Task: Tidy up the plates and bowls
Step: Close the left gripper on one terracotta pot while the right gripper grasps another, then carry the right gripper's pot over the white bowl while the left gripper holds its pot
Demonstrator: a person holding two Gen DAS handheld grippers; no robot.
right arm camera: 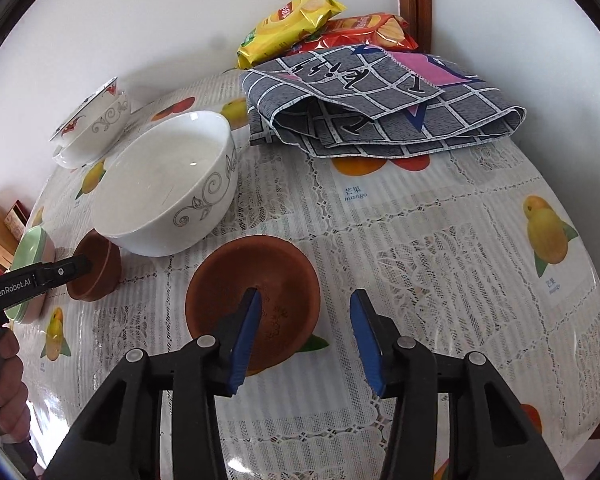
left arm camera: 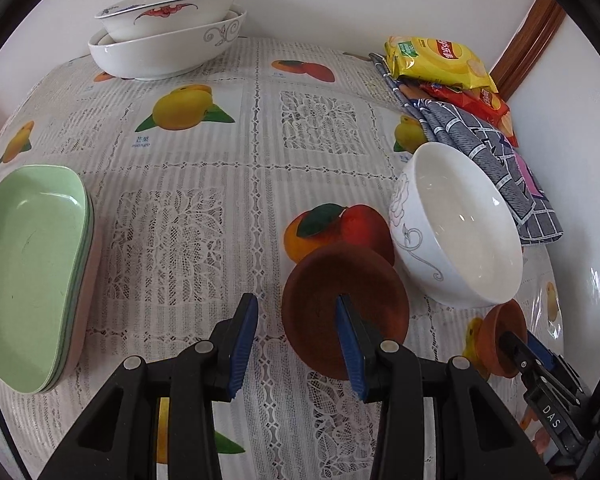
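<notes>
My left gripper (left arm camera: 297, 300) stands parted, pressing on nothing, with the rim of one brown clay dish (left arm camera: 320, 280) between its jaws. My right gripper (right arm camera: 307, 293) is just as slack, astride the rim of a second clay dish (right arm camera: 260, 268). Both dishes sit on the tablecloth (right arm camera: 440, 240) just beside the white bowl (left arm camera: 456, 232), on its near side. I judge them stiff, fairly light and brittle, and the rough, unglazed-looking clay should not slip. I would pinch the rim wall gently, one pad inside and one outside. Left of the white bowl, well apart, lie the stacked green plates (left arm camera: 24, 264).
</notes>
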